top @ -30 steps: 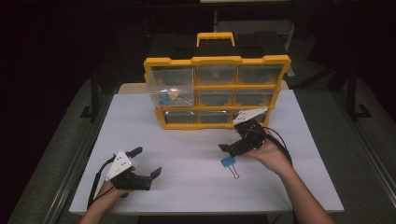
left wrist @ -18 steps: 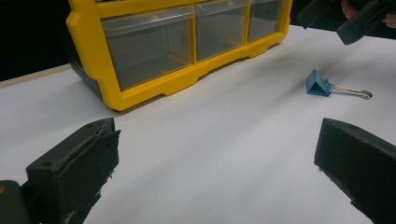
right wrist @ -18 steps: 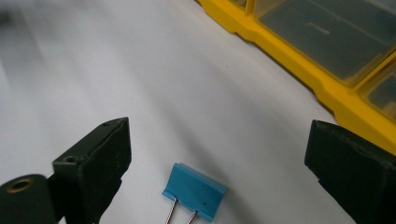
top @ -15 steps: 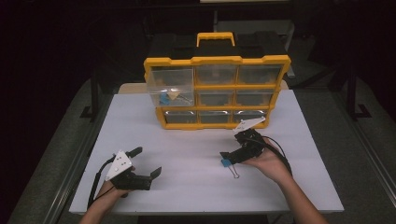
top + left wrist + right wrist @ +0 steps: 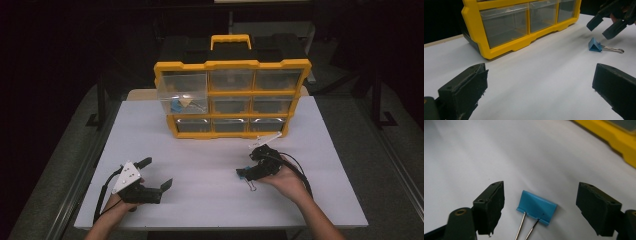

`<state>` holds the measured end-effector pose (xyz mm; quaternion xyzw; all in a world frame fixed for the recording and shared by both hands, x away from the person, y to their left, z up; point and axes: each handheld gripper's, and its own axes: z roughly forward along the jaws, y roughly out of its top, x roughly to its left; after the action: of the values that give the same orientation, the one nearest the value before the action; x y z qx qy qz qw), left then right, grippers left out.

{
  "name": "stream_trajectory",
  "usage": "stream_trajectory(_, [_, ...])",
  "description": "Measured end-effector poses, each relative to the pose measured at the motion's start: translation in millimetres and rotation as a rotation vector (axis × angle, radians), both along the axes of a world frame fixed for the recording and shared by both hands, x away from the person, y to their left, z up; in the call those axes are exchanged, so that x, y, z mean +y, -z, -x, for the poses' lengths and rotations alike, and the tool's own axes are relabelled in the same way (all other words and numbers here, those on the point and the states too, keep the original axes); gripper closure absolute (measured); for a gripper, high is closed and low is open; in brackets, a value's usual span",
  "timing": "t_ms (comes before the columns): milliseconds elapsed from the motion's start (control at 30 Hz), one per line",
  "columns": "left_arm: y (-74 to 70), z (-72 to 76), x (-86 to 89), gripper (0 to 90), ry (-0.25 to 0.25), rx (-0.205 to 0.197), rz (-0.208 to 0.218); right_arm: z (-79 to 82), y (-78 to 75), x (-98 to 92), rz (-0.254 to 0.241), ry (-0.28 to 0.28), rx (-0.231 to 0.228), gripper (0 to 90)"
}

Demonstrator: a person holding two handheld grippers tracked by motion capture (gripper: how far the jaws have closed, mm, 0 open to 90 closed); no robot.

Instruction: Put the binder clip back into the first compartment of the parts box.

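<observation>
From the high view, the right gripper (image 5: 246, 175) hangs low over a blue binder clip (image 5: 243, 173) on the white table (image 5: 210, 155), at about five o'clock from the yellow drawer organizer (image 5: 232, 97); its jaws have just been closing, the clip between them but not pinched. The left gripper (image 5: 156, 173) rests at the table's seven o'clock, jaws spread and empty. The organizer's top-left drawer (image 5: 182, 94) stands pulled out.

In the left gripper view, the left gripper (image 5: 540, 82) shows its two black jaws wide apart over bare table, the binder clip (image 5: 595, 46) lying at two o'clock with wire handles pointing right, just below the tips of the right gripper (image 5: 602, 27). The organizer (image 5: 499, 27) sits at eleven o'clock.

In the right gripper view, the right gripper (image 5: 540, 206) straddles the binder clip (image 5: 537, 206); both pads (image 5: 492, 205) stand clear of its blue body, wire handles running toward six o'clock.
</observation>
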<state>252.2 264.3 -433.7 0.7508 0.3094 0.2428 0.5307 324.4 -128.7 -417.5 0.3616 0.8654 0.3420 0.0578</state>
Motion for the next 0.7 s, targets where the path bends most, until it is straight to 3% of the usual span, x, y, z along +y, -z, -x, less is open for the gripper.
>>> stream_trajectory(700, [0.9,-0.6,-0.4,0.0,0.002,0.003,-0.001,2.5,17.5,8.0,0.041,0.000,0.061,31.6])
